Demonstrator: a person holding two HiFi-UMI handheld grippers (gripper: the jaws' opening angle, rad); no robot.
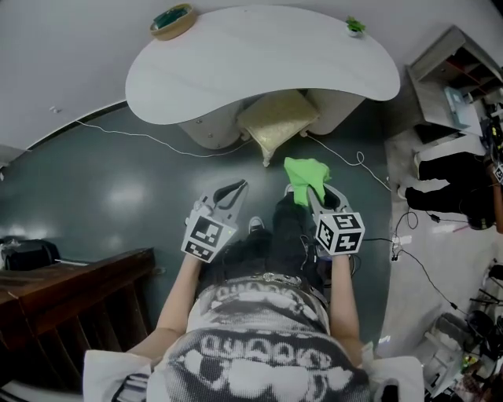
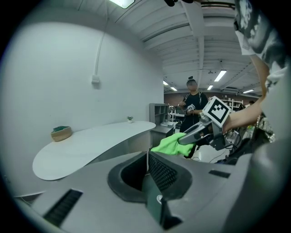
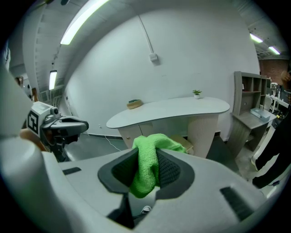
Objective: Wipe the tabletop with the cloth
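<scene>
The green cloth (image 1: 305, 174) is held clamped between the jaws of the right gripper (image 1: 321, 202), above the dark floor (image 1: 118, 188) and short of the white table (image 1: 259, 63). The left gripper (image 1: 233, 193) is held beside it, jaws together and nothing between them. A basket (image 1: 173, 20) and small plant (image 1: 355, 26) are noted at the tabletop's far edge.

A woven bowl (image 1: 173, 20) sits top left of centre, a small plant (image 1: 355, 27) top right, a cream cushion (image 1: 277, 118) mid-frame; a white cable (image 1: 141, 137) crosses the dark floor (image 1: 102, 196).
</scene>
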